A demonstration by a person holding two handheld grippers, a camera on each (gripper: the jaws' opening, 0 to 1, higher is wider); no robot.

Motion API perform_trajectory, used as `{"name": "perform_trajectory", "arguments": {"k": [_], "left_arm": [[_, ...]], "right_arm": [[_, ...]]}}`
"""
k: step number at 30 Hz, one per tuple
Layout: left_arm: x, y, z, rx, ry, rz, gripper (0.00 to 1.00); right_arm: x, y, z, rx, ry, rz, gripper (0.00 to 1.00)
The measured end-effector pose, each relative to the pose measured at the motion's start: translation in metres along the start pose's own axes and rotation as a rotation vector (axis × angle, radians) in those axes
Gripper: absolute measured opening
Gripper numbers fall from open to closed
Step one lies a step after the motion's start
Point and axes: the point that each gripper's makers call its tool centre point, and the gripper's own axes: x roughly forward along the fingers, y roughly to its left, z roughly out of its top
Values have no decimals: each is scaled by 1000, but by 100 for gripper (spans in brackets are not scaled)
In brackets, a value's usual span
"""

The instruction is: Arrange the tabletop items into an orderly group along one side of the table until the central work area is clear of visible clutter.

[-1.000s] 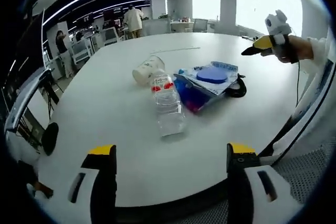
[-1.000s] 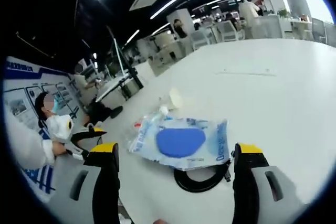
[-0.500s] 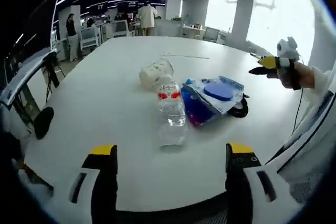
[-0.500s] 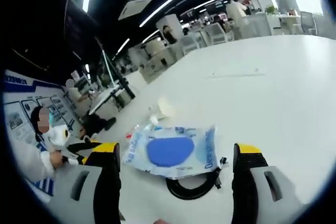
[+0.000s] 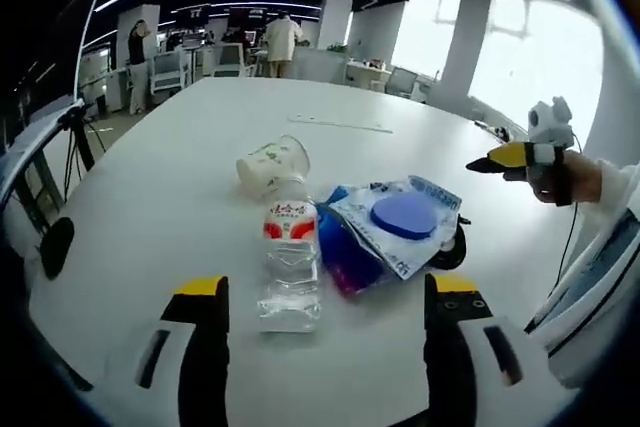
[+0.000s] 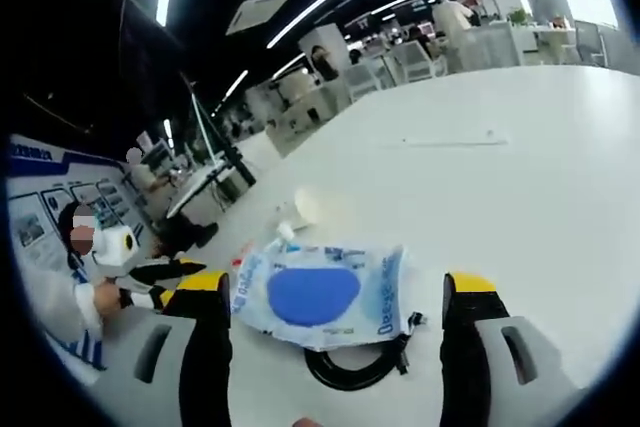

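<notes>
While both grippers hover open, the bottle point(image 5: 291, 265) apparently touches the blue pouch point(image 5: 392, 228), cup point(image 5: 271, 164) behind.

Clear bottle point(image 5: 290, 267) lying, paper cup point(image 5: 272, 164) tipped, blue pouch point(image 5: 390, 232) beside

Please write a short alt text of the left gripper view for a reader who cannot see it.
A clear water bottle lies on its side on a white table, between the open left gripper's yellow-tipped jaws. A tipped paper cup lies beyond it, a blue wipes pack beside it. At right, a hand holds the right gripper.
</notes>
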Motion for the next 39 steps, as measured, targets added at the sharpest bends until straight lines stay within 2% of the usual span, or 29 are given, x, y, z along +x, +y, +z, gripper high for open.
{"name": "perform_trajectory", "arguments": {"k": [9, 12, 14, 18, 20, 23, 29, 39], "left_arm": [[12, -4, 7, -35, 34, 24, 79], [18, -9, 3, -26, 74, 27, 78], [22, -16, -3, 14, 126, 13, 79], [25, -19, 2, -1, 130, 16, 79], [25, -20, 5, -13, 127, 21, 79], [27, -23, 9, -2, 136, 23, 79], [31, -23, 9, 9, 161, 30, 79], [42, -32, 10, 0, 178, 27, 77]], "right_arm": [[12, -6, -6, 2, 33, 31, 86], [16, -2, -11, -15, 51, 53, 85], [19, 0, -14, -30, 65, 70, 85], [23, -1, -12, -22, 66, 92, 85], [26, 0, -10, 13, 62, 105, 85], [29, 0, -9, 17, 56, 116, 85], [33, 2, -10, 17, 58, 136, 85], [31, -12, -16, 30, 81, 135, 84]]}}
